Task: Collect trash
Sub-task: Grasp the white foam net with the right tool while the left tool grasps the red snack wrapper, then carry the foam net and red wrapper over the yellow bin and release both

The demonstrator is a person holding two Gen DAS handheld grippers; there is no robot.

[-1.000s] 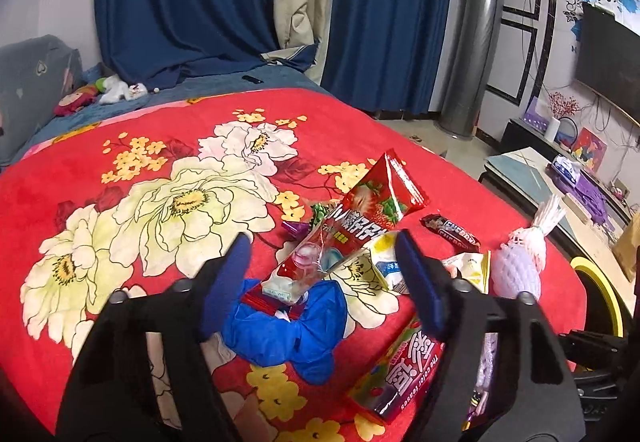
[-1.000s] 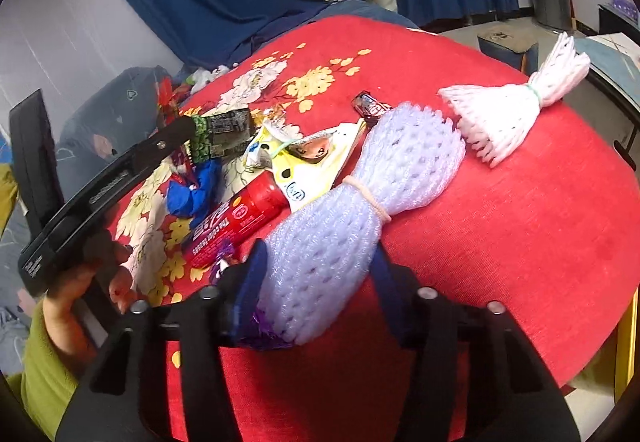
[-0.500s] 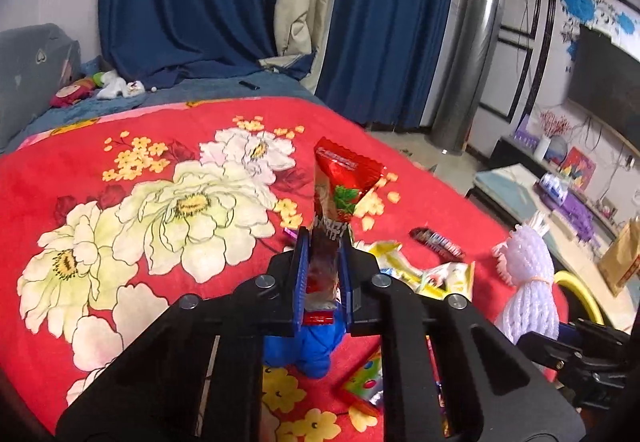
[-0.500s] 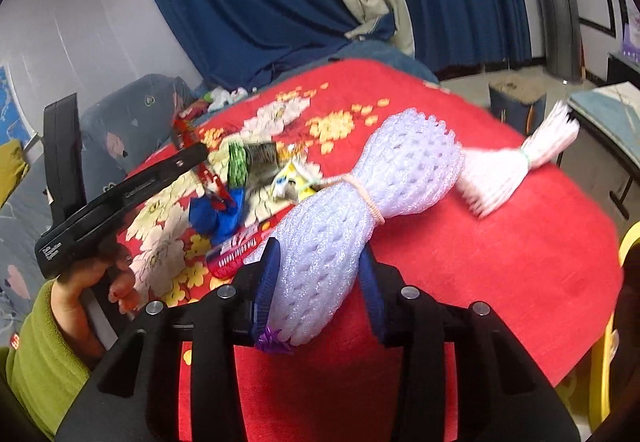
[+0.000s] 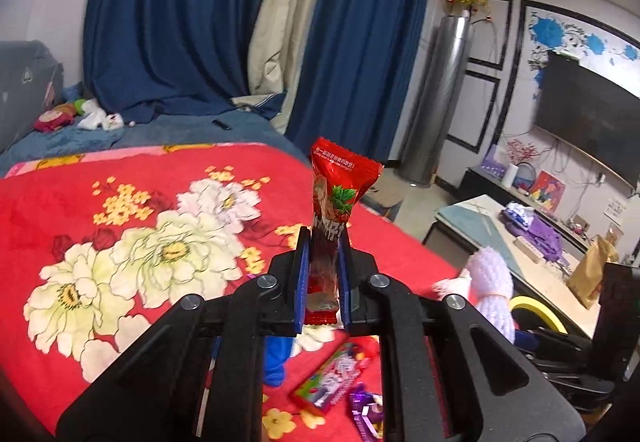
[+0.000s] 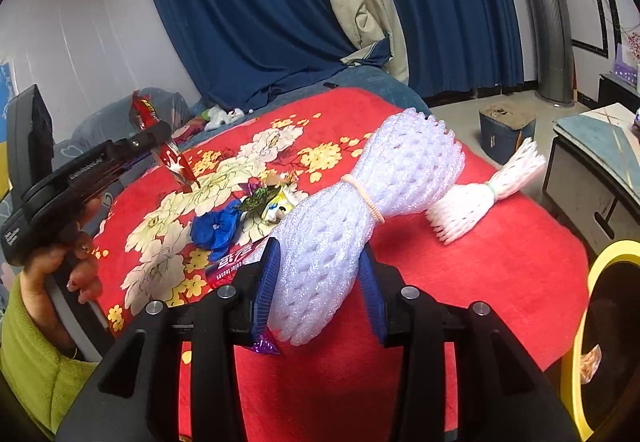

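Between the left gripper's (image 5: 323, 266) two blue pads sits one red wrapper (image 5: 334, 209), clamped near its lower end. The jaws stand almost fully closed on it, having closed within the last second. The wrapper rises upright past the fingertips, clear of the blanket (image 5: 60, 201). Below the fingers lie one blue glove (image 5: 276, 358), one flat candy pack (image 5: 334, 376) and one purple wrapper (image 5: 366, 408), all on the blanket. Right of the fingers, one lilac foam net (image 5: 494, 282) shows beside the other tool. Beyond the fingertips spread the blanket's white flowers, then two blue curtains (image 5: 168, 21) with one beige curtain between them.

Between the right gripper's (image 6: 320, 282) two pads sits one lilac foam net (image 6: 360, 209), a bundle tied at its waist with one rubber band (image 6: 366, 197). The pads press its near end; the jaws stand partly open around it and have closed a little within the last second. Whether its far end touches the blanket cannot be told. One purple wrapper (image 6: 264, 346) pokes out under the left pad. Right of the net and farther off lies one white foam net (image 6: 480, 201) on the blanket. Left of the fingers lie the glove, the candy pack (image 6: 232, 262) and a small heap of wrappers (image 6: 268, 201); their count cannot be told. Farther left, one hand (image 6: 68, 262) in a green sleeve holds the left tool. At the right edge stands one yellow-rimmed bin (image 6: 600, 262).
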